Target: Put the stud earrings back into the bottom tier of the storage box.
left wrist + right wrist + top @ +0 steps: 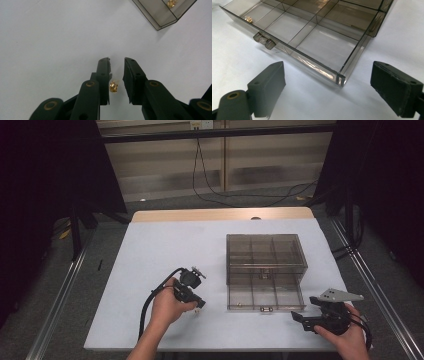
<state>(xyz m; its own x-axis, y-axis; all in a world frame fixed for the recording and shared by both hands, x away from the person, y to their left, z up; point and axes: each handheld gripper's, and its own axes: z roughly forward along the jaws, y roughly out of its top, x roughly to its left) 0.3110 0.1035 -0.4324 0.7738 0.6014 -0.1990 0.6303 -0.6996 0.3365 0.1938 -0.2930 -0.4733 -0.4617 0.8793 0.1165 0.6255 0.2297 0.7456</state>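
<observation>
Holding: a gripper in each hand at the near edge of the white table (165, 245), I work beside a smoky clear organiser box (265, 251).
My left gripper (117, 61): jaws only narrowly apart, with a small gold piece (113, 87) lying between them on the table. It sits close against my left-hand pad (106, 75) in the left gripper view; the other pad stands just clear of it. I cannot tell whether the near pad actually touches it, and nothing is pinched.
Left gripper from above: it (199, 304) points toward the box, tips low over the table, my left hand (167, 307) wrapped round the body, the cable looping back toward me.
My right gripper (327, 75): jaws spread wide, nothing between them, hovering just in front of the near right corner of the drawer.
Right gripper from above: it (302, 320) rests near the table's front right, in my right hand (350, 335), the grey plate on top.
Drawer (265, 295): pulled out toward me from the box's lower level, divided into compartments, small latch handle (265, 41) at mid front.
Second gold piece (248, 19): already lying in the drawer's front compartment at the far left in the right gripper view, just behind the front wall.
Gold piece on the table: well left of the drawer, apart from it.
</observation>
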